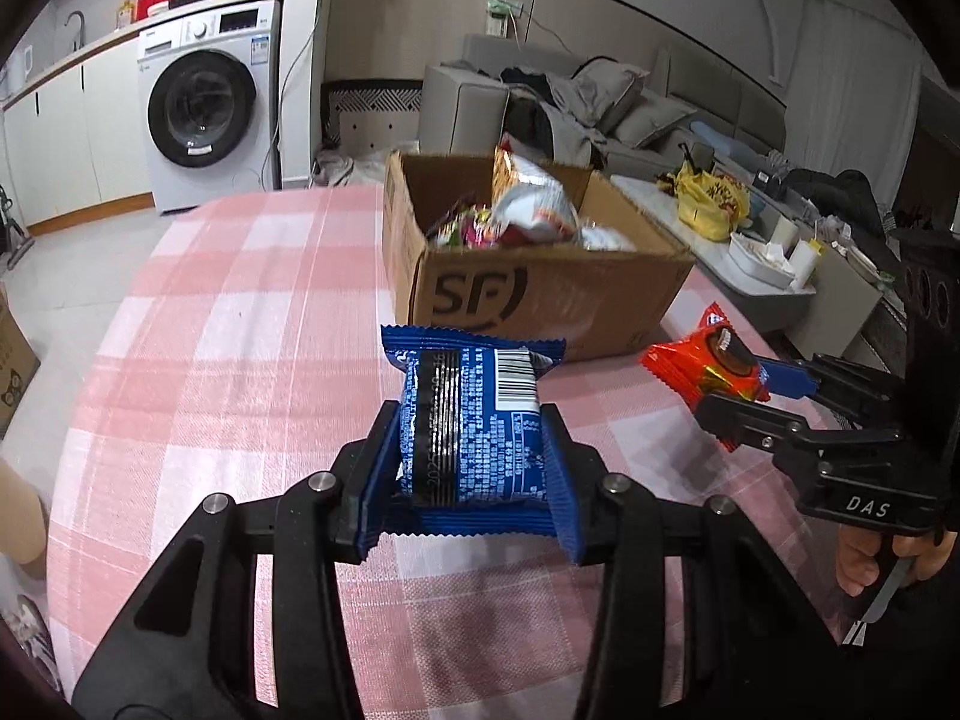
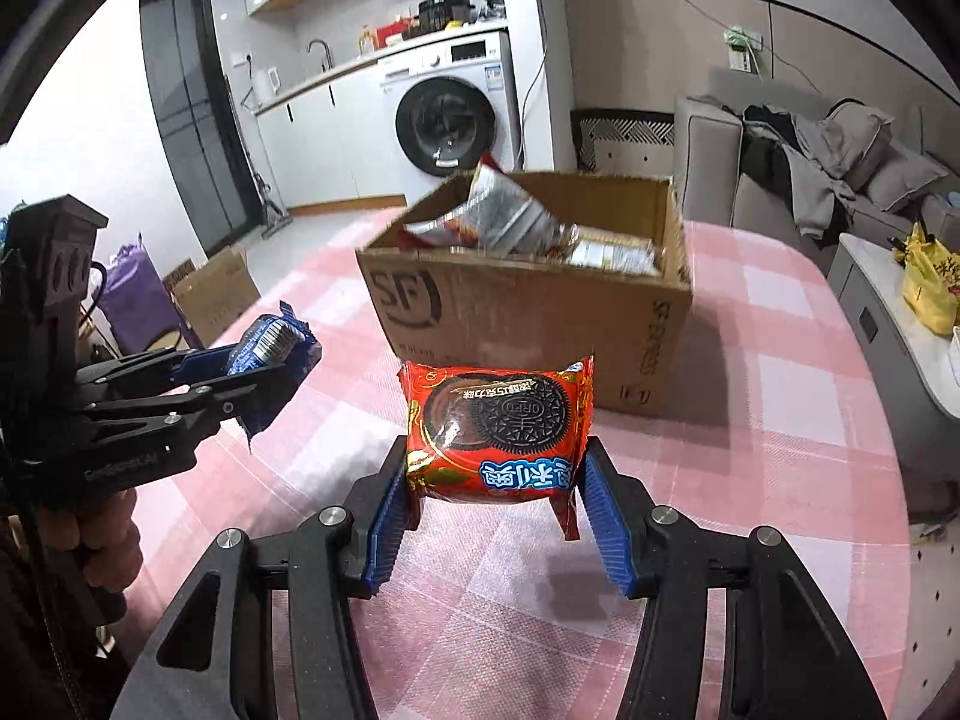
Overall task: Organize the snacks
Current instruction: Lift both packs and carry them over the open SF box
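Left wrist view: the left gripper [image 1: 471, 450] pinches a blue packet [image 1: 471, 426] across its sides, held above the pink checked table [image 1: 240, 312], short of the cardboard box [image 1: 540, 294]. It looks light, crinkly and slippery, with breakable biscuits inside.

Right wrist view: the right gripper [image 2: 495, 480] pinches a red packet [image 2: 498, 429] at its sides, before the same box; a gentle grip across the middle suits it.

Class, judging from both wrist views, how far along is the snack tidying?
Done: several snack bags already sit in the cardboard box. In hand: the left gripper holds a blue cookie pack and the right gripper a red cookie pack, both short of the box. Left: dropping both in.
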### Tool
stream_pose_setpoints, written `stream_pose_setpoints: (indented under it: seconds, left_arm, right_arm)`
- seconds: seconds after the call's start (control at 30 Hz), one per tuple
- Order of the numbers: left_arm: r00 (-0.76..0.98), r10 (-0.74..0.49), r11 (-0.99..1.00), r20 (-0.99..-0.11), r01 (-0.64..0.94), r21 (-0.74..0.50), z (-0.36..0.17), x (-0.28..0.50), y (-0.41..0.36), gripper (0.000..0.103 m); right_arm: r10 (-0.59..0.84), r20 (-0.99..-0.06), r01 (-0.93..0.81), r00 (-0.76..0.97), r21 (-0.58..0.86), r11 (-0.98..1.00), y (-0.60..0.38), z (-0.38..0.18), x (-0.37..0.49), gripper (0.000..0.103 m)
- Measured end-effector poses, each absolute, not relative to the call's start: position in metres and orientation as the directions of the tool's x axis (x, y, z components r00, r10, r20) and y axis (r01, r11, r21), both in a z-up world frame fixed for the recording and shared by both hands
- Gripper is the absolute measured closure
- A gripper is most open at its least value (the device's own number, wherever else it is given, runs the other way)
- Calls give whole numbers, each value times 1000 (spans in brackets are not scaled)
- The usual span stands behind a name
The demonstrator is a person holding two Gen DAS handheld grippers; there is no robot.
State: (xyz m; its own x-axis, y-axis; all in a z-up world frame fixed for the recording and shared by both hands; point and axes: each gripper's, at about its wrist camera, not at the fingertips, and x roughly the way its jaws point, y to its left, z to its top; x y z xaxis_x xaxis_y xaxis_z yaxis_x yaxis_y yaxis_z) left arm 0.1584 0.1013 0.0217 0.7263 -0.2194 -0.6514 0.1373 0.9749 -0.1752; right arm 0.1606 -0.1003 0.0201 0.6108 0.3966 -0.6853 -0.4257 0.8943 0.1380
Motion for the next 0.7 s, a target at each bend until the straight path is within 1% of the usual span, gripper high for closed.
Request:
stream_pose_setpoints:
  seconds: [0.23,0.43,0.53,0.7]
  left_arm:
    - [764,-202,978,-613,123,-169,49,152,104,62]
    - [799,-191,978,-570,106,-179,72,145,107,62]
    - [815,-178,981,-551,103,-165,82,144,103,62]
    - [826,-170,982,-538,99,-158,98,145,94,62]
  right_arm:
    - [437,-641,-432,631,177,884,-114,38,155,48]
    - [476,-589,-457,653,195,868,-123,52,144,48]
    - [496,-561,-468,663,207,859,-131,60,142,48]
    - [508,-527,-458,681,234,857,-143,71,148,48]
